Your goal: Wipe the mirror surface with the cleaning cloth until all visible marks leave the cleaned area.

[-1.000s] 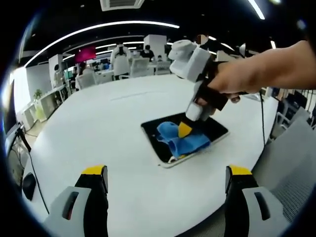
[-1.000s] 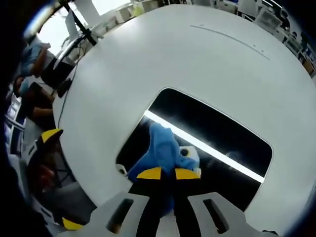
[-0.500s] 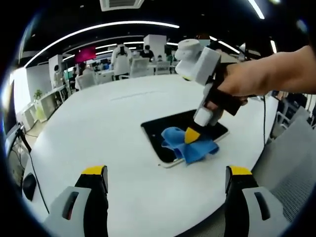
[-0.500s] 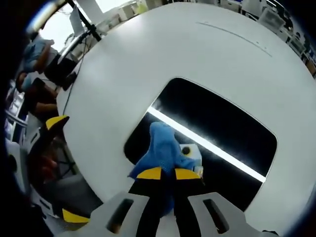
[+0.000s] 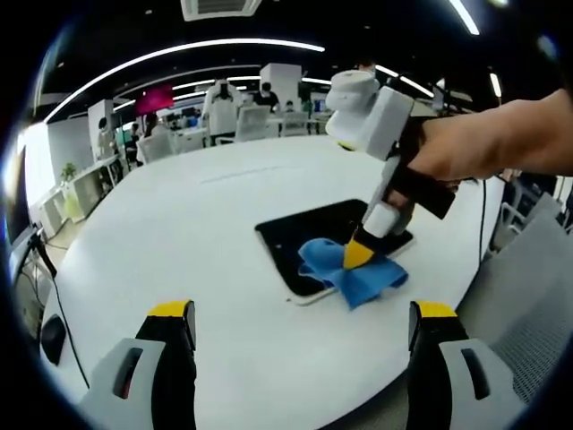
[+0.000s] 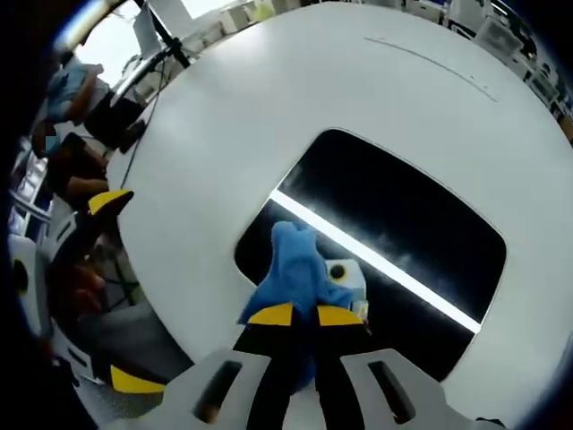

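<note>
A dark rectangular mirror point(image 5: 304, 242) point(image 6: 403, 224) with rounded corners lies flat on the white table; a bright ceiling-light streak runs across its glass in the right gripper view. My right gripper point(image 5: 359, 255) point(image 6: 304, 315) is shut on the blue cleaning cloth point(image 5: 351, 273) point(image 6: 295, 273) and presses it onto the mirror's near edge, part of the cloth spilling onto the table. A hand holds that gripper in the left gripper view. My left gripper point(image 5: 300, 322) hangs open above the table's front, well short of the mirror, nothing between its yellow-tipped fingers.
The round white table point(image 5: 179, 224) point(image 6: 269, 98) has bare room all around the mirror. A grey chair point(image 5: 537, 296) stands at the table's right edge. Desks and seated people point(image 5: 224, 107) sit far behind. Cables and a stand point(image 6: 134, 54) crowd the table's far-left side.
My right gripper has dragged the blue cloth across the mirror toward its near-right edge, so more of the cloth now hangs over onto the table. The left gripper has stayed still.
</note>
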{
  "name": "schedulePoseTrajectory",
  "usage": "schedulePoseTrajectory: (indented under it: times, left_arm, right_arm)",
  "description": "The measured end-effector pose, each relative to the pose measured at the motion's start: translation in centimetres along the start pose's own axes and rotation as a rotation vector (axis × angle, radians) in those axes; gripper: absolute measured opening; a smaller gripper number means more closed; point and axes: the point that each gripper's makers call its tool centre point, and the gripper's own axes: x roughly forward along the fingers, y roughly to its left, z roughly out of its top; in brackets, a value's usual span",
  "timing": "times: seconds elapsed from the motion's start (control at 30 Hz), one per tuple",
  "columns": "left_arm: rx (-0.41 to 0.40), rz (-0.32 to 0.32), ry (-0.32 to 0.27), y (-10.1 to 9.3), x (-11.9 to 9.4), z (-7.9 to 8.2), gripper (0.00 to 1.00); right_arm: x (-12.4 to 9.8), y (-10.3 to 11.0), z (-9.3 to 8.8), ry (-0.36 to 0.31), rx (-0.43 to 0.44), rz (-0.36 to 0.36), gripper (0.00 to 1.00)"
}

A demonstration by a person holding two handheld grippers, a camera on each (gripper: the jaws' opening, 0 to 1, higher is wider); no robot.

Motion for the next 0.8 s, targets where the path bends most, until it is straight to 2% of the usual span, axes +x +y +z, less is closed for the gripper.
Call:
schedulePoseTrajectory:
  times: [0.5,0.8]
  left_arm:
    - [0.006,-0.004,0.004,-0.05,0.02,-0.11,1.0]
    - [0.015,-0.002,0.008,-0.09,0.05,-0.18,1.0]
  right_arm:
    - [-0.42,0.7,-0.98,0.02,-0.005,0.022,0.02]
    - [-0.19,0.49,-0.88,0.025,-0.01,0.033,0.02]
